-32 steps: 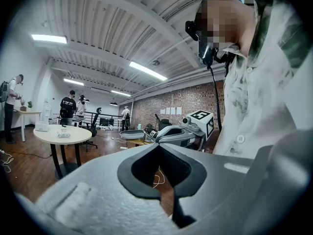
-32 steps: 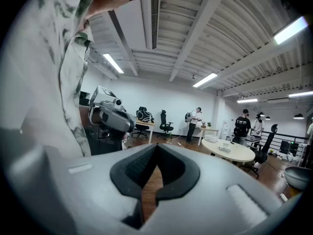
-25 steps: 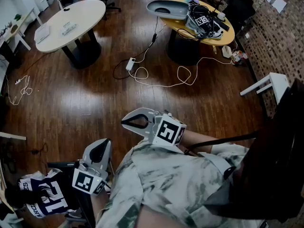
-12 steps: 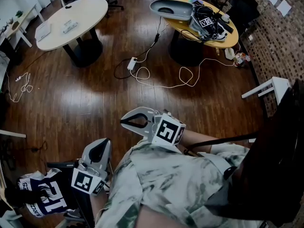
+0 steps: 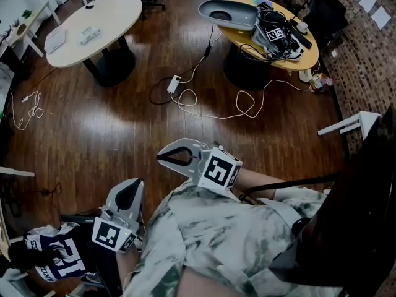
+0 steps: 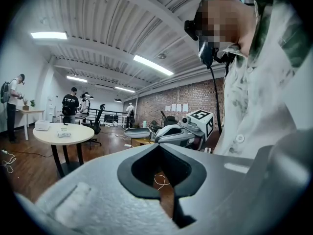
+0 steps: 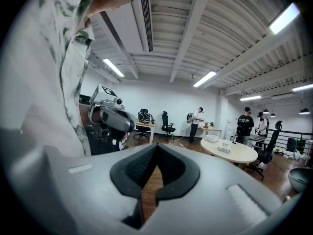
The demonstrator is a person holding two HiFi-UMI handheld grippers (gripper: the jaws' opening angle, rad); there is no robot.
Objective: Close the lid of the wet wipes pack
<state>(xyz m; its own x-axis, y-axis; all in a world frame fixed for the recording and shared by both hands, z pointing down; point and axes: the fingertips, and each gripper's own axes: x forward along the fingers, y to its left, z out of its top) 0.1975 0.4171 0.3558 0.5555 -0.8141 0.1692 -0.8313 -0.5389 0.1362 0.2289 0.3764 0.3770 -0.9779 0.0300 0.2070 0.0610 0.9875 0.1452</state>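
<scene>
Wet wipes pack: cannot make it out in any view. My left gripper [image 5: 135, 185] and right gripper [image 5: 159, 158] sit close against my shirt [image 5: 223, 240], over the wood floor [image 5: 124, 135]. Both sets of jaws are closed tip to tip, nothing between them. White table [image 5: 105, 11] and yellow table [image 5: 247, 34] stand well ahead.

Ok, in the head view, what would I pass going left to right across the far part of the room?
White round table → white power strip on the floor → yellow round table → brick wall.
</scene>
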